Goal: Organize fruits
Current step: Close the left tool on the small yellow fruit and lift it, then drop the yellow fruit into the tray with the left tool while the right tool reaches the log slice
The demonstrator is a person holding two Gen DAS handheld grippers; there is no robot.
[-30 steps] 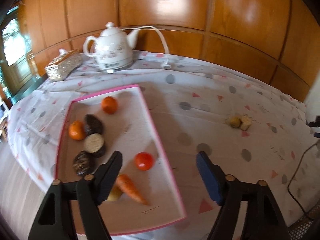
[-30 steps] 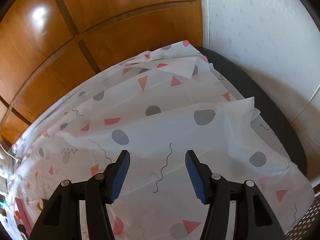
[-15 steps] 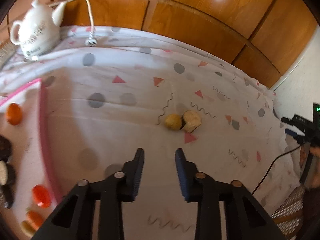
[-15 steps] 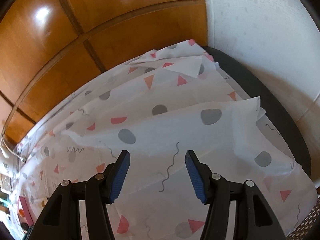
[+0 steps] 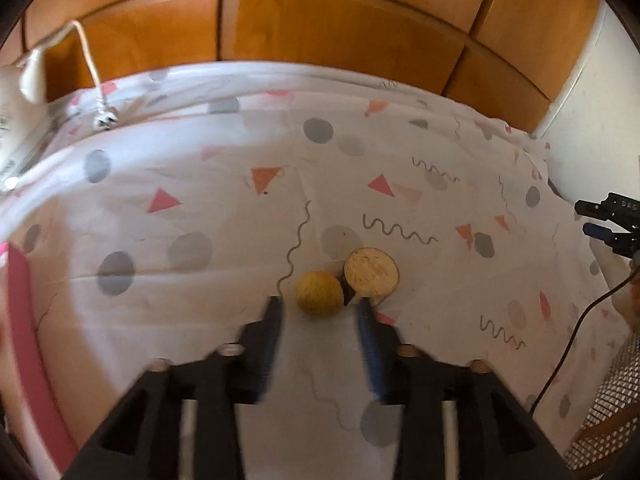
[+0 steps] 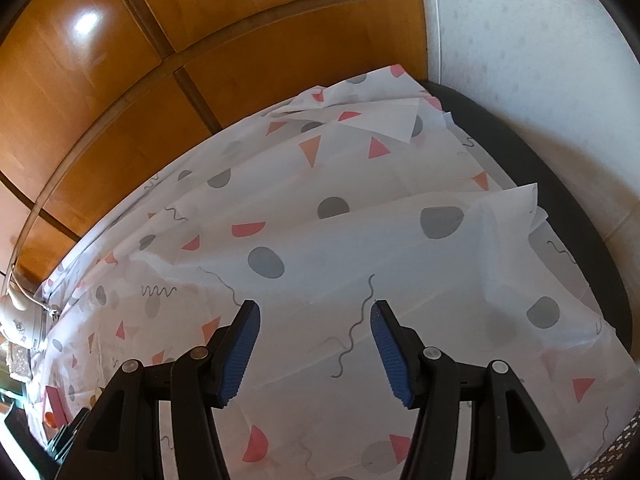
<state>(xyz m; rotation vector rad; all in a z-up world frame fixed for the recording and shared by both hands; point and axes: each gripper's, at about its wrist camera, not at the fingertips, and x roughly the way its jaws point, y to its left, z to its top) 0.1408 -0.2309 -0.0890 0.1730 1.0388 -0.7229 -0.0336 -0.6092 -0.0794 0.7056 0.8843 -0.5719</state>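
Note:
In the left wrist view a round yellow fruit (image 5: 319,294) lies on the patterned tablecloth, touching a cut fruit half (image 5: 372,274) with its pale face up, to its right. My left gripper (image 5: 320,308) is open, its fingertips on either side of the yellow fruit and just short of it. The pink tray edge (image 5: 20,300) shows at far left. My right gripper (image 6: 315,320) is open and empty above bare cloth; it also shows at the right edge of the left wrist view (image 5: 608,224).
A white kettle (image 5: 16,92) with its cord (image 5: 90,60) stands at the back left against the wooden wall. A black cable (image 5: 576,320) runs at the right. In the right wrist view the cloth (image 6: 400,240) is folded, with a dark table edge (image 6: 580,208) beyond.
My left gripper swung right from the tray to the two fruits on the cloth, closed partway, then opened wider around the yellow fruit. The right gripper hardly moved.

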